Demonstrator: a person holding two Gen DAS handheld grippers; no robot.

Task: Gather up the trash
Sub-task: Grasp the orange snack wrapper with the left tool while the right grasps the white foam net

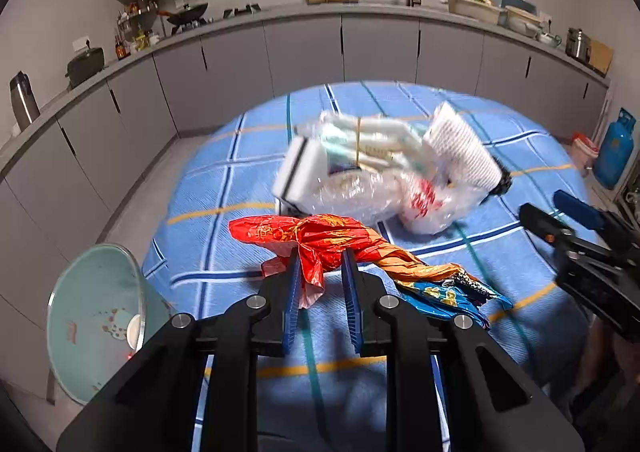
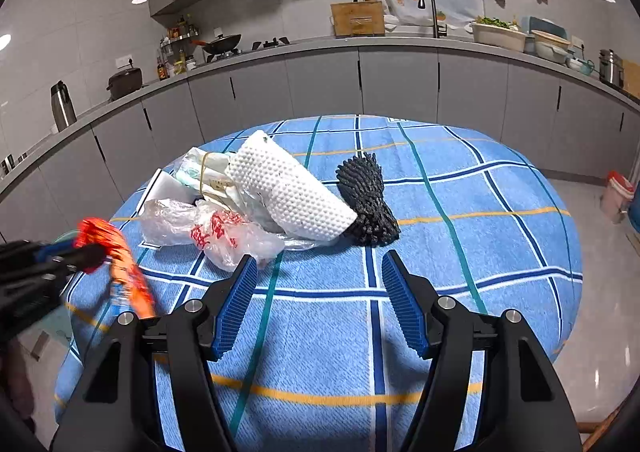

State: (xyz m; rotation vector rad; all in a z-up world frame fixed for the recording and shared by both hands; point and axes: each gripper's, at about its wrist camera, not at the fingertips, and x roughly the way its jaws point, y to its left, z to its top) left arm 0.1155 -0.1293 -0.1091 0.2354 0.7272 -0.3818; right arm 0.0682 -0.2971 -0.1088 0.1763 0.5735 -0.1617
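Observation:
My left gripper [image 1: 322, 256] is shut on a crumpled red and orange wrapper [image 1: 320, 234], whose orange and blue tail trails off to the right. In the right wrist view the same wrapper [image 2: 120, 252] hangs blurred from that gripper [image 2: 92, 256] at the table's left edge. A trash pile lies mid-table: a clear plastic bag with red print [image 2: 216, 232], a white dimpled foam sheet [image 2: 292, 191], a black foam net [image 2: 368, 199] and a banded paper bundle [image 2: 208, 171]. My right gripper [image 2: 320, 258] stands open just short of the pile, with nothing between its fingers.
The round table wears a blue checked cloth [image 2: 480, 252]. A pale green bin [image 1: 96, 316] stands on the floor at the table's left. Grey kitchen cabinets [image 2: 400, 83] curve behind. A blue gas cylinder [image 1: 616, 147] and a red-lidded bucket [image 2: 618, 191] stand at the right.

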